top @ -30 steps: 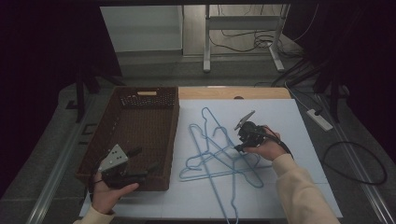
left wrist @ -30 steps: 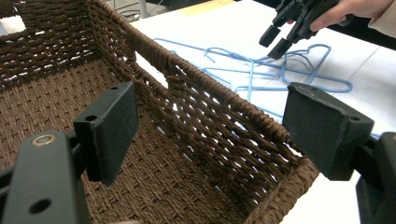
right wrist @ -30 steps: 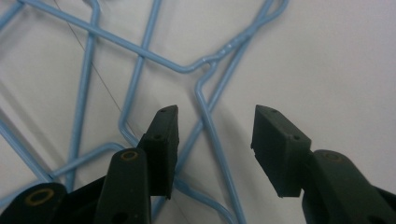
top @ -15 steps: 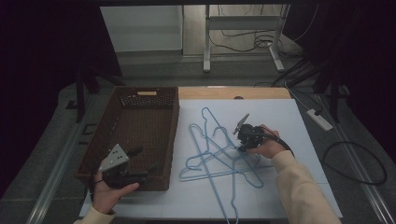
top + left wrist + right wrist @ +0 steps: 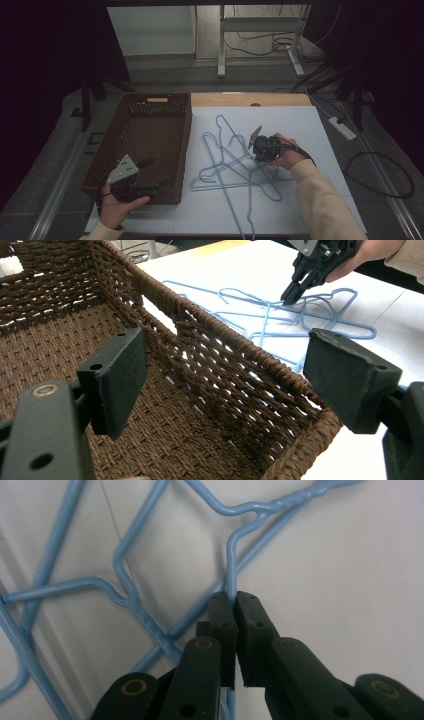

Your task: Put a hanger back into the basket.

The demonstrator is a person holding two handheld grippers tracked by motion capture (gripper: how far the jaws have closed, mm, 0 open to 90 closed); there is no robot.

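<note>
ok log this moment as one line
left gripper: open, over wicker basket corner | right gripper: shut on blue wire hanger | hanger pile: on white table beside basket

A: What's hidden in the right gripper view?
B: Blue wire hangers point(image 5: 130, 600) run off every edge; the gripped wire vanishes btwn the jaws.
A: Left gripper view?
B: Wicker basket point(image 5: 240, 347) cropped at left & bottom; its wall hides part of the hangers.
</note>
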